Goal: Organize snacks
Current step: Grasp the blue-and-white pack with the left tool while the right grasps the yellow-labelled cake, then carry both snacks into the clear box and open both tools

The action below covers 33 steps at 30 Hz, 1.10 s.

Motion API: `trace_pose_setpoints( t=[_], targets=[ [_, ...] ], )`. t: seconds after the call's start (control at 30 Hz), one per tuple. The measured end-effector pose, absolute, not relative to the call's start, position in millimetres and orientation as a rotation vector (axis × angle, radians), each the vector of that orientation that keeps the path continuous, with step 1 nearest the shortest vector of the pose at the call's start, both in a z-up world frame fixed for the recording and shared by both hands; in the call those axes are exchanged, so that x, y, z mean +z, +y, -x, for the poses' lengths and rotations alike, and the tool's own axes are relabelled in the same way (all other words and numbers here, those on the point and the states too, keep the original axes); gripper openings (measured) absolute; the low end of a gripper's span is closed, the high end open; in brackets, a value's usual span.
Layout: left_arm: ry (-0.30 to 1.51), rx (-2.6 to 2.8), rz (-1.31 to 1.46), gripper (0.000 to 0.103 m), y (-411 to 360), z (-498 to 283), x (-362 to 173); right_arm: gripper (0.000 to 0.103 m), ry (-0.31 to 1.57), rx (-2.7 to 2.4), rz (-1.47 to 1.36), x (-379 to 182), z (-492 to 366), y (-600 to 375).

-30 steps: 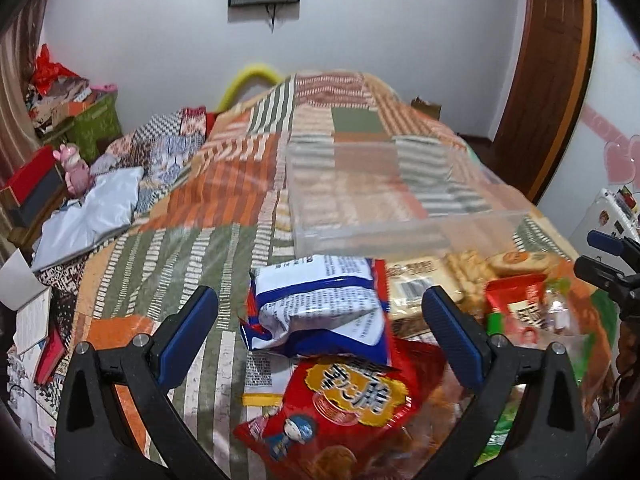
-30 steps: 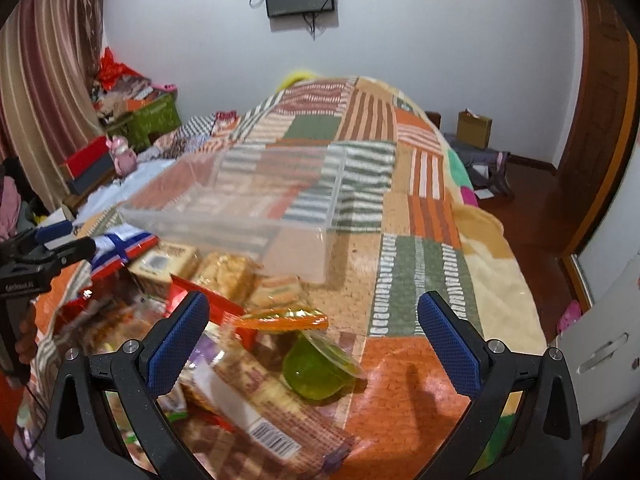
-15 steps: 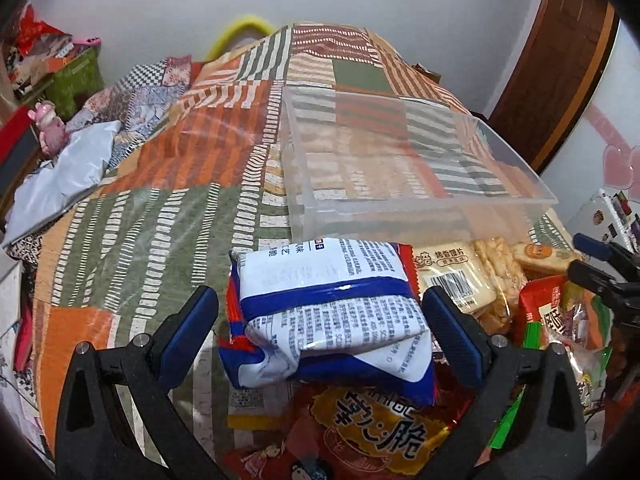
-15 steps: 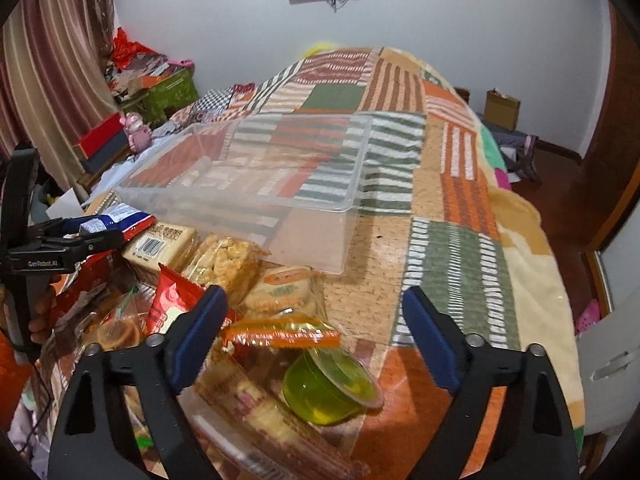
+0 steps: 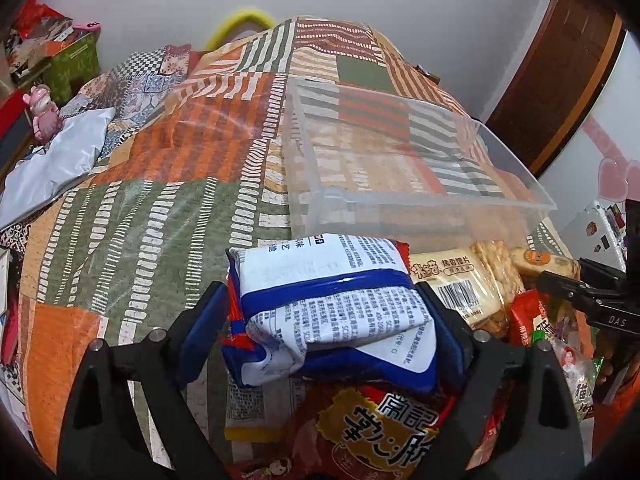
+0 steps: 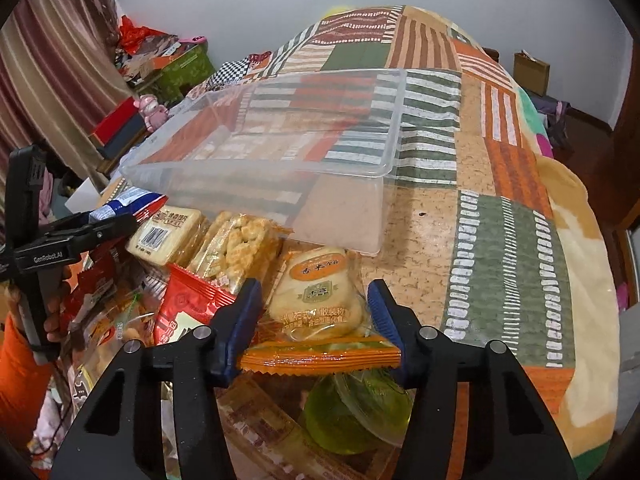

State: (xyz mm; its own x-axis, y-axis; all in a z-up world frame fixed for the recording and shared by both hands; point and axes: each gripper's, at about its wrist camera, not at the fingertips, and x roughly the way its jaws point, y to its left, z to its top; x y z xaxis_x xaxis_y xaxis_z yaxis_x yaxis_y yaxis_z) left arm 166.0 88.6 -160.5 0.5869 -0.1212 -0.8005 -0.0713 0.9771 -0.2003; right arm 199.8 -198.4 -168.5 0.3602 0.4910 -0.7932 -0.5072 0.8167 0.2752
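My left gripper [image 5: 324, 316] is shut on a white and blue snack bag [image 5: 332, 300], its pads pressing both sides. It lies atop a red chip bag [image 5: 376, 436]. My right gripper [image 6: 314, 312] is shut on a clear pastry packet with orange ends [image 6: 316, 300]. An empty clear plastic bin [image 5: 400, 176] stands on the patchwork bedspread just beyond the snack pile; it also shows in the right wrist view [image 6: 280, 152]. The left gripper shows in the right wrist view [image 6: 80, 236], the right gripper in the left wrist view [image 5: 580, 292].
The pile holds a cream cracker pack [image 6: 168, 232], rice crackers [image 6: 240, 248], a red packet [image 6: 184, 308] and a green jelly cup [image 6: 352, 412]. A pink toy [image 5: 40, 112] and boxes sit left of the bed. A wooden door [image 5: 560, 80] is at right.
Both grippers moved down and forward onto the pile and closed. The left closed on the white and blue bag, the right on the pastry packet.
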Motion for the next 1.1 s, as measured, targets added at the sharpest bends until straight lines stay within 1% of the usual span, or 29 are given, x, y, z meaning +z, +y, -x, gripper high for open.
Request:
trace_pose_setpoints(
  t=[0.03,0.47,0.83,1.1],
  targets=[
    [0.944,-0.036,0.221,0.084,88,-165,-160,0.051,1.015,0.644,0.011,-168,-199,-200],
    [0.906,-0.019,0.218,0.082,89,-138,-143,0.048,0.929,0.639,0.003,-142,-185,-209],
    [0.783,-0.042,0.214,0.082,83,-121,-94,0.048,0.805,0.649,-0.028,-103,-177,-212],
    [0.709,-0.065,0.183,0.082,67,-137,-62,0.048,0.745,0.662,-0.055,-79,-192,-204]
  ],
)
